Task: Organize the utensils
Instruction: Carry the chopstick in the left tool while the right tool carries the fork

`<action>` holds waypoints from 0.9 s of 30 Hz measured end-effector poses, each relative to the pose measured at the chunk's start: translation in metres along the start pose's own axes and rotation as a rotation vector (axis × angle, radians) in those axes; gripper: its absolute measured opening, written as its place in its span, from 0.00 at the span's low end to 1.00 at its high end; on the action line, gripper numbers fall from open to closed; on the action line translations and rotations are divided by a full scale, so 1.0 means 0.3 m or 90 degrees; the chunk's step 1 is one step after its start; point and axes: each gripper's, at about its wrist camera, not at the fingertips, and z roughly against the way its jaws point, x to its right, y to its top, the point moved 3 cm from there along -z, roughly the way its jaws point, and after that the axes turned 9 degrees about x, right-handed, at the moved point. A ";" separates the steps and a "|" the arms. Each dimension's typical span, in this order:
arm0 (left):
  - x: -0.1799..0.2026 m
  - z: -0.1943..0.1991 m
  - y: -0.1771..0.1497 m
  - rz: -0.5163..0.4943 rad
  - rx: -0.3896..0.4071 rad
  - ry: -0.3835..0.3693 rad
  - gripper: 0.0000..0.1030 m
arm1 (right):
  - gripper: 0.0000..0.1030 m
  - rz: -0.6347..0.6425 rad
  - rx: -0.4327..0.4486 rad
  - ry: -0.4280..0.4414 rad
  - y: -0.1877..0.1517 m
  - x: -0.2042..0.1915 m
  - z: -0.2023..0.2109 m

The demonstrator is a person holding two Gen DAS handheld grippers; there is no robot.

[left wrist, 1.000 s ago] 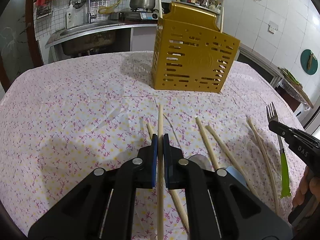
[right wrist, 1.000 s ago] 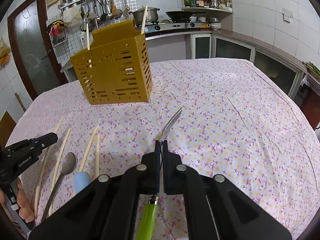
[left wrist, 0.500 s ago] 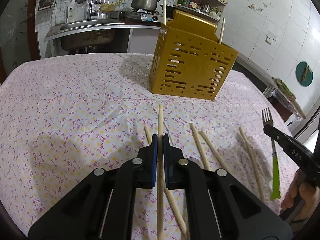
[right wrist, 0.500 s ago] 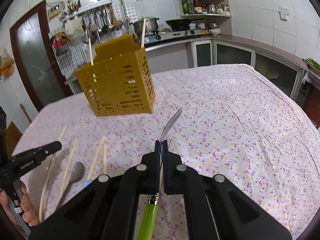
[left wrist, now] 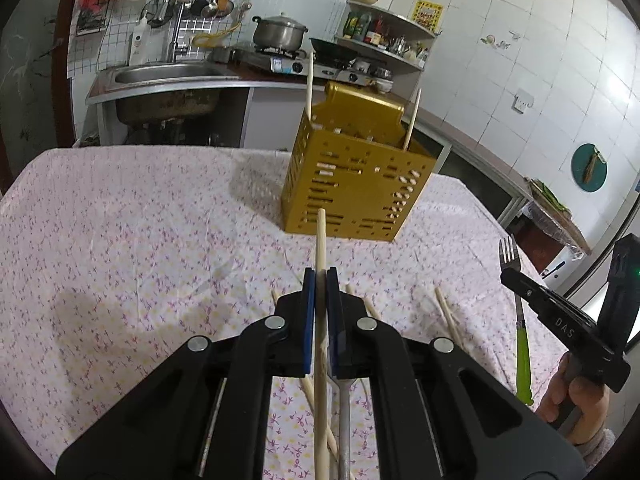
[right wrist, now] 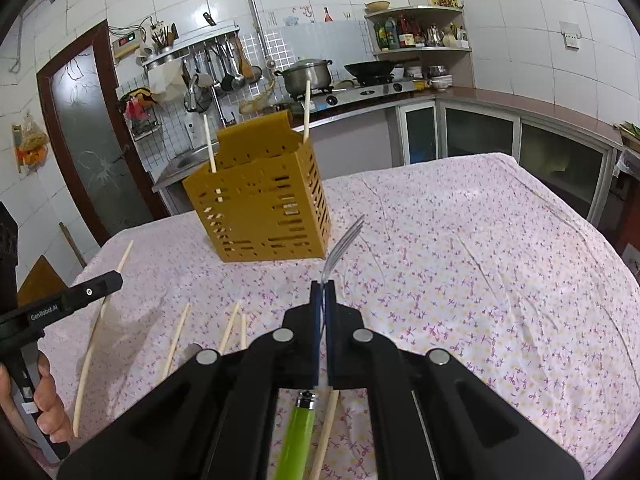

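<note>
A gold slotted utensil holder [left wrist: 356, 184] [right wrist: 260, 212] stands on the table with two chopsticks upright in it. My left gripper [left wrist: 320, 276] is shut on a wooden chopstick [left wrist: 321, 236], held above the cloth, tip toward the holder. The right gripper [right wrist: 323, 288] [left wrist: 510, 276] is shut on a fork with a green handle [right wrist: 344, 240] [left wrist: 520, 344], lifted off the table, tines forward. Several loose chopsticks [right wrist: 176, 340] [left wrist: 446, 316] and a spoon handle [left wrist: 344, 420] lie on the cloth below.
The table wears a floral cloth [left wrist: 140, 240] [right wrist: 480, 260]. Behind it run a sink [left wrist: 160, 76], a stove with a pot [left wrist: 280, 34] and a wok, and a corner shelf. A person's hand [left wrist: 576, 404] [right wrist: 44, 400] shows on each gripper's handle.
Both grippers have risen with their utensils: the chopstick tip now overlaps the holder's foot, and the fork hangs higher over the cloth. The holder appears farther and lower in both views.
</note>
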 end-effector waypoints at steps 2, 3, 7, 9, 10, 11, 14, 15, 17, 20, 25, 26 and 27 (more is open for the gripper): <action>-0.002 0.006 0.016 0.005 0.003 -0.003 0.04 | 0.02 0.005 0.008 -0.003 0.011 -0.004 0.009; -0.003 0.010 0.025 0.010 0.004 -0.006 0.04 | 0.02 0.006 0.012 -0.002 0.020 -0.006 0.014; 0.010 0.028 0.068 0.015 0.020 -0.020 0.04 | 0.02 0.007 0.046 0.016 0.062 -0.022 0.041; 0.022 0.040 0.087 0.014 0.030 -0.029 0.04 | 0.02 0.020 0.066 0.018 0.083 -0.042 0.055; 0.027 0.044 0.096 0.013 0.035 -0.031 0.04 | 0.02 0.025 0.073 0.019 0.091 -0.050 0.063; 0.034 0.049 0.110 0.011 0.042 -0.035 0.04 | 0.02 0.031 0.085 0.019 0.104 -0.061 0.071; 0.048 0.058 0.141 0.011 0.056 -0.045 0.04 | 0.02 0.035 0.104 0.028 0.135 -0.081 0.083; 0.053 0.059 0.151 0.010 0.060 -0.049 0.04 | 0.02 0.036 0.108 0.032 0.147 -0.088 0.083; 0.065 0.063 0.176 0.005 0.069 -0.057 0.04 | 0.02 0.044 0.115 0.035 0.170 -0.100 0.080; 0.086 0.066 0.216 -0.011 0.085 -0.062 0.04 | 0.02 0.064 0.123 0.036 0.203 -0.129 0.075; 0.102 0.049 0.300 -0.011 0.103 -0.075 0.04 | 0.02 0.080 0.134 0.044 0.275 -0.161 0.044; 0.105 0.044 0.320 -0.015 0.109 -0.077 0.04 | 0.02 0.082 0.140 0.043 0.289 -0.168 0.039; 0.107 0.041 0.335 -0.018 0.115 -0.077 0.04 | 0.02 0.086 0.145 0.041 0.307 -0.178 0.034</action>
